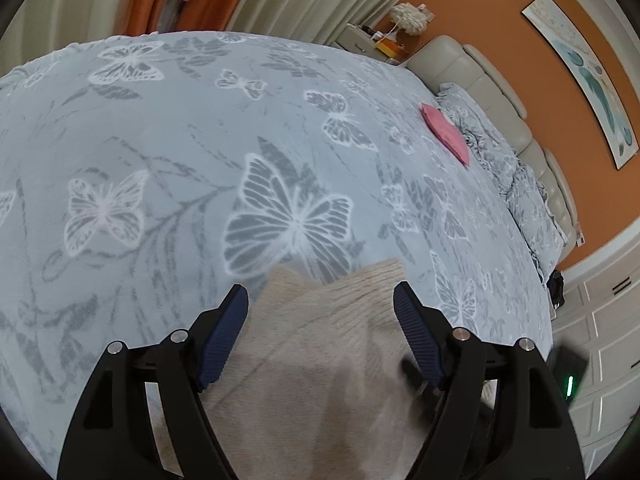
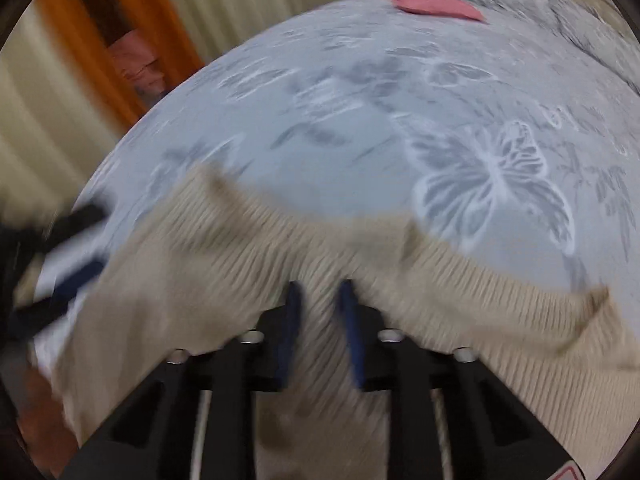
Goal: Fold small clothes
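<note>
A beige ribbed knit garment (image 1: 320,344) lies at the near edge of the bed. My left gripper (image 1: 320,296) is open above it, its blue pads (image 1: 224,340) wide apart with the cloth between and below them. In the right wrist view the same beige garment (image 2: 280,248) is bunched and lifted. My right gripper (image 2: 320,292) is shut on a fold of it, and the view is blurred. The left gripper also shows at the left edge of the right wrist view (image 2: 72,256).
The bed (image 1: 200,140) has a grey cover with a butterfly print. A folded pink cloth (image 1: 444,132) lies near the pillows (image 1: 516,184) and beige headboard (image 1: 492,80); it also shows in the right wrist view (image 2: 436,6). Curtains and an orange wall stand behind.
</note>
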`<move>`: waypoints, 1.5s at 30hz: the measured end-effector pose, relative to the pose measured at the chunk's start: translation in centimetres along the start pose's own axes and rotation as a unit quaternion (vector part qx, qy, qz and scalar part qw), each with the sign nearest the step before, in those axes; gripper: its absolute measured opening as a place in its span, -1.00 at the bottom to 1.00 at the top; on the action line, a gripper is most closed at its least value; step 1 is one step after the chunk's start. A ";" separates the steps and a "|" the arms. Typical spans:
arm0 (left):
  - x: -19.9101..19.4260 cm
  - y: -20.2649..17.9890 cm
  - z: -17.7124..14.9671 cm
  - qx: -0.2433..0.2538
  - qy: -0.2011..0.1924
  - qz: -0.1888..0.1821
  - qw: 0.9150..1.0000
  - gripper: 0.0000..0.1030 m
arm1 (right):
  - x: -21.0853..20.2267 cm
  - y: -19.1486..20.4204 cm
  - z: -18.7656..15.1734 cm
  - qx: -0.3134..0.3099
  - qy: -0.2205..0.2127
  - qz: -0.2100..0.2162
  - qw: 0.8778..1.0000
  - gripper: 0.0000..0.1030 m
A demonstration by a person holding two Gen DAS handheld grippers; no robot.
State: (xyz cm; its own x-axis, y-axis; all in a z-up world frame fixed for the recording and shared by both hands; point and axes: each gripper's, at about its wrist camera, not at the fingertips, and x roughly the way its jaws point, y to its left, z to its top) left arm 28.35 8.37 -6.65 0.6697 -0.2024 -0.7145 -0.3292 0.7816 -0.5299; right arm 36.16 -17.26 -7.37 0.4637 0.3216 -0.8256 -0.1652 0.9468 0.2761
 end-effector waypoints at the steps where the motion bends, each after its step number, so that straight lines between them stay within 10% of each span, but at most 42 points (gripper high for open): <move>1: 0.1 0.0 -0.1 0.001 0.001 0.002 1.000 0.41 | 0.2 -0.6 0.6 0.013 0.002 0.007 1.000 -0.74; 6: 0.2 0.0 -0.1 -0.001 0.004 0.003 1.000 0.41 | -2.8 1.3 0.9 0.023 -0.032 0.052 0.998 -0.74; 11: 0.2 -0.2 -0.3 0.008 0.005 0.008 1.000 0.41 | 2.8 4.4 1.8 -0.005 0.027 0.048 0.998 -0.88; 16: -1.5 2.1 2.0 -0.027 -0.025 0.005 0.999 0.50 | -2.0 0.9 3.0 0.095 -0.023 0.059 0.993 -0.65; 20: -2.9 5.5 4.1 -0.081 -0.014 -0.031 0.996 0.51 | -10.8 -3.0 -2.8 0.136 -0.095 0.051 0.985 -0.60; 27: -9.7 11.1 0.2 0.115 0.106 -0.117 0.981 0.66 | -22.2 -11.6 -19.4 0.251 -0.108 -0.050 0.961 -0.22; 30: -10.7 13.2 -2.2 0.109 0.138 -0.115 0.978 0.68 | -24.1 -13.5 -24.2 0.279 -0.090 -0.090 0.952 0.13; 38: -7.1 7.8 -8.3 0.177 0.191 -0.144 0.955 0.66 | -21.7 -16.8 -27.2 0.351 -0.066 -0.037 0.933 0.61; 41: -5.7 6.8 -9.0 0.151 0.197 -0.116 0.962 0.48 | -21.2 -17.5 -27.2 0.380 -0.091 -0.013 0.920 0.68; 42: -5.8 6.7 -8.8 0.138 0.191 -0.109 0.966 0.28 | -20.9 -17.7 -27.1 0.385 -0.096 -0.008 0.918 0.64; 43: -5.8 6.7 -8.6 0.120 0.194 -0.102 0.968 -0.07 | -20.8 -17.9 -27.1 0.388 -0.099 -0.006 0.916 0.26; 44: -5.5 6.9 -8.3 0.098 0.202 -0.096 0.970 -0.43 | -20.7 -17.9 -27.1 0.387 -0.097 -0.002 0.917 -0.64; 45: -5.3 7.3 -8.1 0.070 0.210 -0.095 0.971 -0.47 | -20.4 -18.5 -27.1 0.394 -0.089 0.027 0.914 -0.75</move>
State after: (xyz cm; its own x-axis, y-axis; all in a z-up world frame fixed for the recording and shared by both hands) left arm 17.04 10.38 -10.40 0.3694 -0.5503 -0.7489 -0.1130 0.7733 -0.6239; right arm 6.15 -41.51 -8.98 0.6197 0.2973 -0.7264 0.4541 0.6190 0.6408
